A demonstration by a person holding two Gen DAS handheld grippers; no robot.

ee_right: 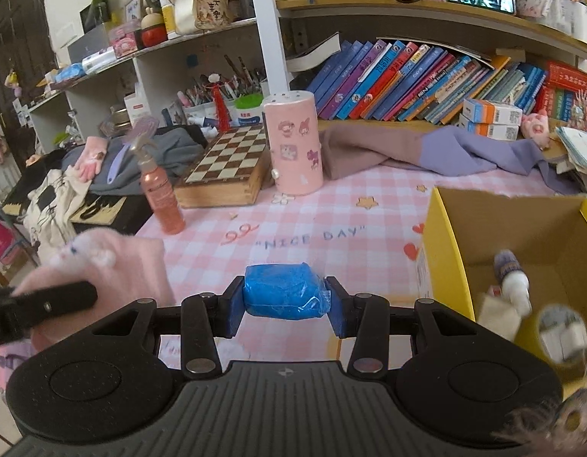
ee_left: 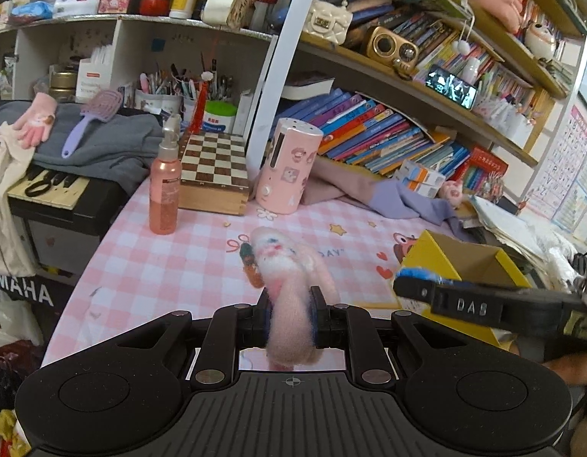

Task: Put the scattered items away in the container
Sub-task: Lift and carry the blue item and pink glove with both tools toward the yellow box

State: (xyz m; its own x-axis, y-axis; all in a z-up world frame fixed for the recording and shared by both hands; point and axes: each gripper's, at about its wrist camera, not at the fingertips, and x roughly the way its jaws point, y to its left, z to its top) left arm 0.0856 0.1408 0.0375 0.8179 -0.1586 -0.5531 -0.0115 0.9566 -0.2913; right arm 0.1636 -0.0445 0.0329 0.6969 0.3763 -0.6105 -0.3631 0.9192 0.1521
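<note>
My left gripper (ee_left: pixel 291 316) is shut on a pink fuzzy glove (ee_left: pixel 289 274) with a small face on it, held above the pink checked table. The glove also shows at the left of the right wrist view (ee_right: pixel 110 262). My right gripper (ee_right: pixel 283 302) is shut on a blue plastic-wrapped packet (ee_right: pixel 282 295), held above the table just left of the yellow cardboard box (ee_right: pixel 442 251). The box (ee_left: pixel 464 259) stands open at the right and holds a small bottle (ee_right: pixel 512 280) and other small items. The right gripper (ee_left: pixel 411 285) reaches in beside the box in the left wrist view.
A pink spray bottle (ee_left: pixel 164 190), a wooden chessboard box (ee_left: pixel 213 171) and a pink cylinder (ee_left: pixel 289 167) stand at the back of the table. Purple cloth (ee_right: pixel 464 152) lies behind the box. Crowded shelves of books rise behind; a keyboard and clothes lie to the left.
</note>
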